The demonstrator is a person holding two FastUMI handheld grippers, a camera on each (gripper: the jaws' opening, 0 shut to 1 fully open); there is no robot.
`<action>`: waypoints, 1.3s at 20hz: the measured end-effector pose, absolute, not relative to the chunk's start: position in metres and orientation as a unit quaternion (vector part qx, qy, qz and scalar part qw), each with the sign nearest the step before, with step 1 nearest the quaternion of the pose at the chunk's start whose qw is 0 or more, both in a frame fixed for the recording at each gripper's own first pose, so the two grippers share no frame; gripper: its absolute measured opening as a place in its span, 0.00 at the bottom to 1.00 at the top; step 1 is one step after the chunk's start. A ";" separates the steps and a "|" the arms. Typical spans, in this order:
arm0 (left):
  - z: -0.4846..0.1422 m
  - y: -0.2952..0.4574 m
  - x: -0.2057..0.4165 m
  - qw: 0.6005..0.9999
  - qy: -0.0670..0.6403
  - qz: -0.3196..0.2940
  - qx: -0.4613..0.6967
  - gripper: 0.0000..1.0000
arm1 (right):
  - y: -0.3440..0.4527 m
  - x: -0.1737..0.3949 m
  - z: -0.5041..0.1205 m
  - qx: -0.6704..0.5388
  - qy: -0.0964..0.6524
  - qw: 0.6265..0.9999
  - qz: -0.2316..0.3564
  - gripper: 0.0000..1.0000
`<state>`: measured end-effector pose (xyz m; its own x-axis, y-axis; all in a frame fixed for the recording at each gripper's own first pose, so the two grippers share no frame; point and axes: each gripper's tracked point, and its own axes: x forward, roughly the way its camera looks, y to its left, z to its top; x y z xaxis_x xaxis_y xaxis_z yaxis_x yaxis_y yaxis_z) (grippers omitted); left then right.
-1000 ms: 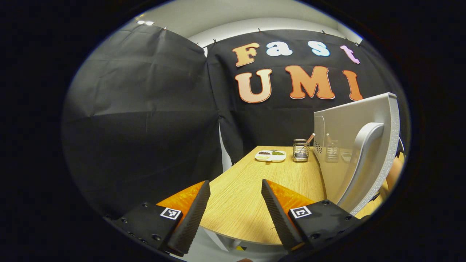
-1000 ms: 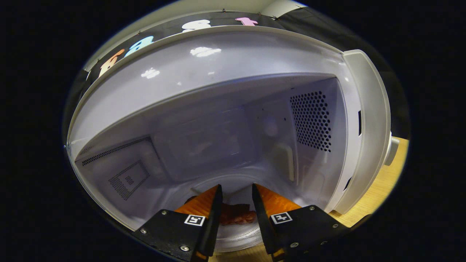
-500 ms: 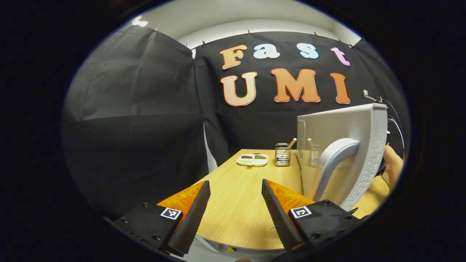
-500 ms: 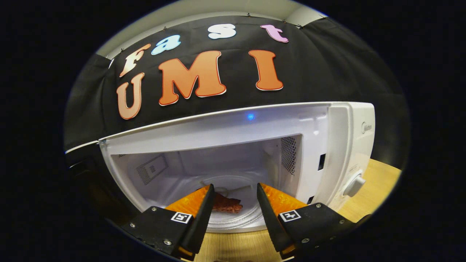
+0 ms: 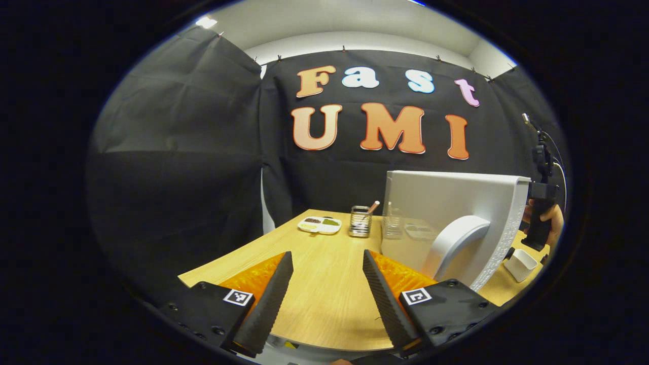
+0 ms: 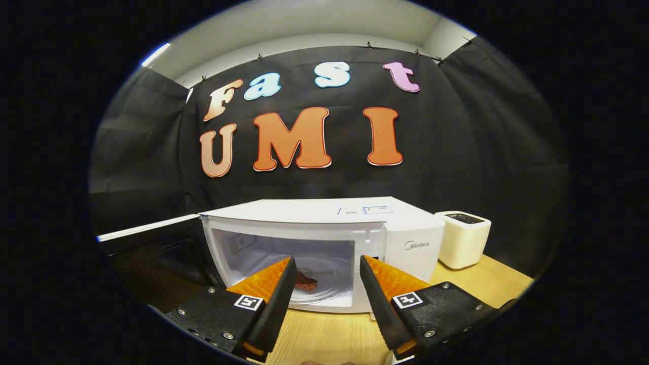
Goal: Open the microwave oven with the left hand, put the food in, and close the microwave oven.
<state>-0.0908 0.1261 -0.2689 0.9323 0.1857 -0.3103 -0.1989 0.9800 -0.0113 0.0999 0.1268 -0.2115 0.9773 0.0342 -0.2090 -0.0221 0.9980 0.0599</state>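
Reddish meat slice (image 6: 304,281) sits on turntable; rigid white hinged microwave door (image 5: 446,213) should swing lightly by its curved handle (image 5: 451,242), left gripper (image 5: 324,289) wide, empty.

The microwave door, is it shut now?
No, in the right gripper view the microwave door stands swung open and the food lies on the plate inside.

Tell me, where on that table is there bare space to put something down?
The widest bare wood lies before the left gripper, between the table's near edge and the open microwave door. A strip fronts the microwave. It's crowded at the back: divided dish, utensil holder; a white toaster flanks the microwave.
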 end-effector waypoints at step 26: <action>-0.270 -0.159 0.052 0.987 0.134 -0.087 0.015 0.91 | -0.059 -0.001 -0.131 0.011 0.069 0.998 0.002 0.85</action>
